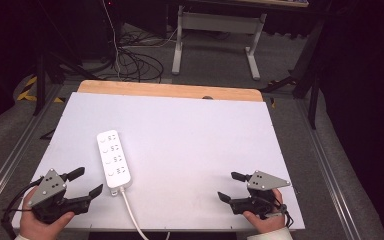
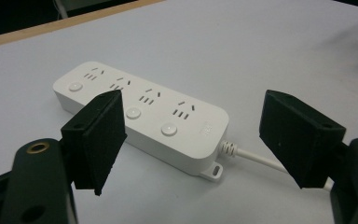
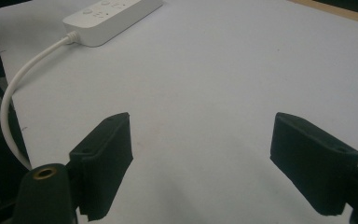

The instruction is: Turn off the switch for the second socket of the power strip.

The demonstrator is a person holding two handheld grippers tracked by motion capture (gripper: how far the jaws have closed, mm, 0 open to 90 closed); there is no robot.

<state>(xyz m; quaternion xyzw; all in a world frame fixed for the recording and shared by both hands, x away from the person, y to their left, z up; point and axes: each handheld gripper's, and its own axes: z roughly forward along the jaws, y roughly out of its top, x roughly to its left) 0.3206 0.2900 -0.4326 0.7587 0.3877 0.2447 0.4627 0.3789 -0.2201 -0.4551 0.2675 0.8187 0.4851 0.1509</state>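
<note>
The high view looks forward and down from above the near edge, taking in the whole white tabletop and the floor beyond its far side. The left gripper view sits low and close behind the left tool, facing the white power strip just ahead. The right gripper view looks low across the tabletop from the right tool, sharing that strip, farther off.

A white four-socket plastic power strip lies on the pale grey bench, its white cord trailing off the near edge. The left tongs and right tongs gape, empty, well apart.
</note>
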